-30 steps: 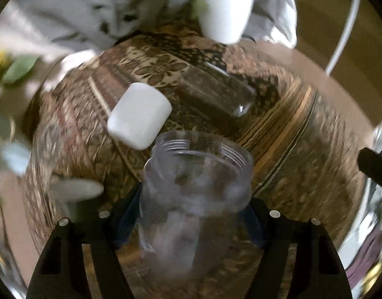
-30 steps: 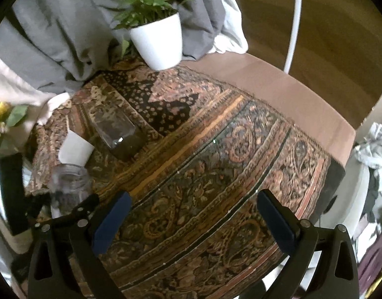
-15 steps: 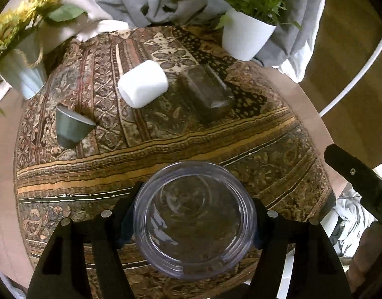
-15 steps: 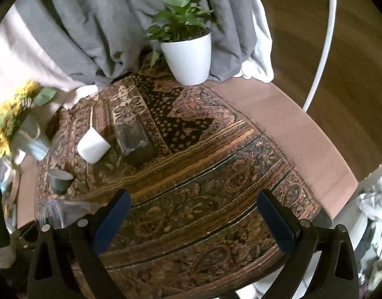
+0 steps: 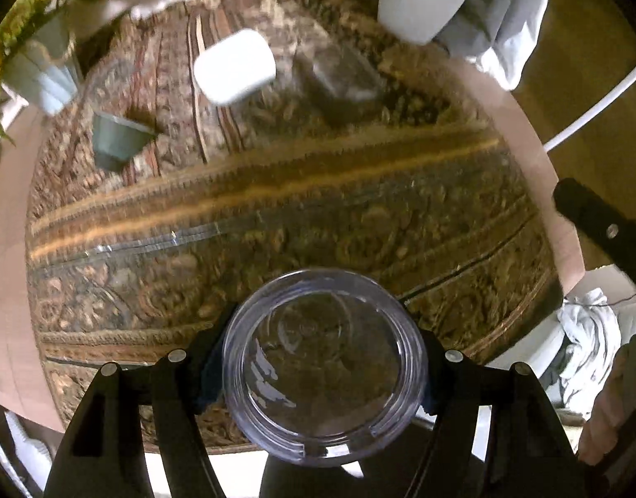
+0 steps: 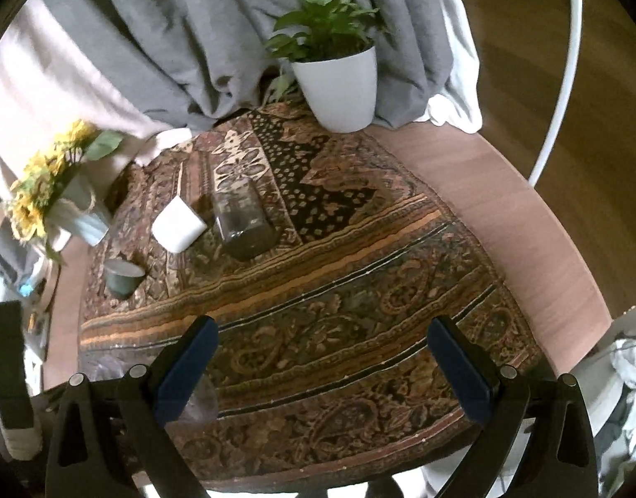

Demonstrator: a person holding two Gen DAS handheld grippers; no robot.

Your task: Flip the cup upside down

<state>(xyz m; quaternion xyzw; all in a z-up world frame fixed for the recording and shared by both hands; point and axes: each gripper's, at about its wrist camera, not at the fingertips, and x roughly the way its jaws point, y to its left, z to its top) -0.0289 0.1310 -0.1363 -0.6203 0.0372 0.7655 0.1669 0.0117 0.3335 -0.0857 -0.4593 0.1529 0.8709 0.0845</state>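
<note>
My left gripper [image 5: 324, 367] is shut on a clear plastic cup [image 5: 324, 367]. It holds the cup above the near edge of the patterned cloth [image 5: 297, 216], with the cup's round end facing the camera. In the right wrist view the cup [image 6: 199, 402] shows dimly at the lower left behind my finger. My right gripper [image 6: 324, 369] is open and empty above the near part of the cloth [image 6: 338, 290].
On the cloth lie a white cup [image 5: 234, 66] on its side, a clear square glass [image 5: 338, 76] on its side, and a dark green cup [image 5: 118, 139]. A white plant pot [image 6: 336, 83] stands at the back, a yellow flower vase [image 6: 75, 211] at the left.
My left gripper has lifted the cup and tipped it end-on to the camera, then drawn it back toward the near table edge. My right gripper has pulled back and up.
</note>
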